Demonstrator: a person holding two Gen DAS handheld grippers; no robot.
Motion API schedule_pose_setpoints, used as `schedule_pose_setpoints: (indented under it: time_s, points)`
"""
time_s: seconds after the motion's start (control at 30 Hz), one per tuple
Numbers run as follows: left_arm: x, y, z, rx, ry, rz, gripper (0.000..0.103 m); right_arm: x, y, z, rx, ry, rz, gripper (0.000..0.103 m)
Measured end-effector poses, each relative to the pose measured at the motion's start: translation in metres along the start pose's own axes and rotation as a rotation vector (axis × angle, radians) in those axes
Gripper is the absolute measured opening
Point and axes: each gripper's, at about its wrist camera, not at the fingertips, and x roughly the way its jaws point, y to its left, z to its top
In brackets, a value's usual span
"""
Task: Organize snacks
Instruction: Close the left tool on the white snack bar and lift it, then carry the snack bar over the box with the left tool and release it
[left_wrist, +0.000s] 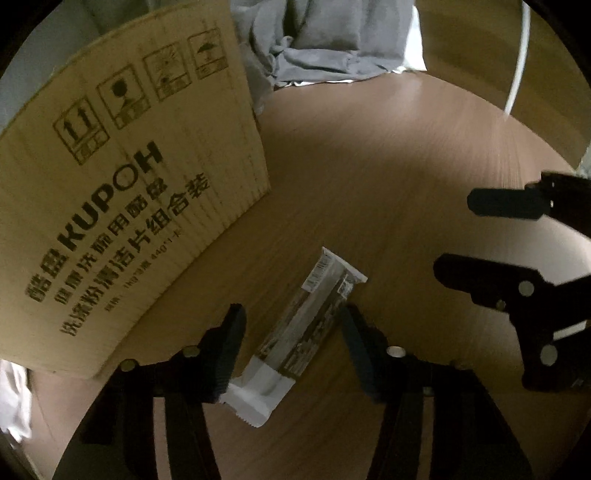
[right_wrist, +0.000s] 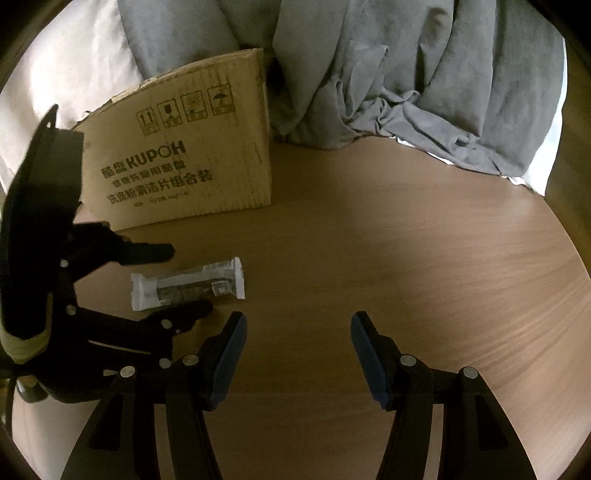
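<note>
We are straddling the snack bar (left_wrist: 308, 325) with the left tool (left_wrist: 291, 350), its half-open jaws either side, not yet pinching. The bar is lying flat on the surface (left_wrist: 388, 192) near the cardboard box (left_wrist: 122, 206), long axis across the gap. The right tool (right_wrist: 297, 354) is hanging open, empty, farther off.

surface: wood-grain tabletop (right_wrist: 406, 258) | behind: rumpled grey fabric (right_wrist: 406, 74) | light: dim
</note>
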Motion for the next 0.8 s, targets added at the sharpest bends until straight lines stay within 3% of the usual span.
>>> schedule_pose_setpoints:
  time_s: [0.07, 0.3, 0.43, 0.67, 0.8]
  points:
    - [0.001, 0.003, 0.001, -0.023, 0.003, -0.021, 0.035, 0.0, 0.0, 0.002, 0.006, -0.002, 0.003, 0.06]
    - [-0.004, 0.005, -0.002, -0.103, 0.015, -0.069, 0.024, 0.001, -0.003, 0.007, 0.023, -0.01, 0.015, 0.06]
    - [-0.012, 0.003, -0.008, -0.129, 0.004, -0.049, 0.023, 0.0, -0.004, 0.006, 0.023, -0.012, 0.03, 0.06]
    - [-0.036, 0.011, -0.017, -0.272, -0.043, -0.073, 0.022, -0.011, -0.003, 0.004, 0.021, -0.028, 0.06, 0.06]
    - [-0.055, 0.011, -0.021, -0.321, -0.07, -0.037, 0.022, -0.022, -0.003, 0.005, 0.026, -0.043, 0.088, 0.06]
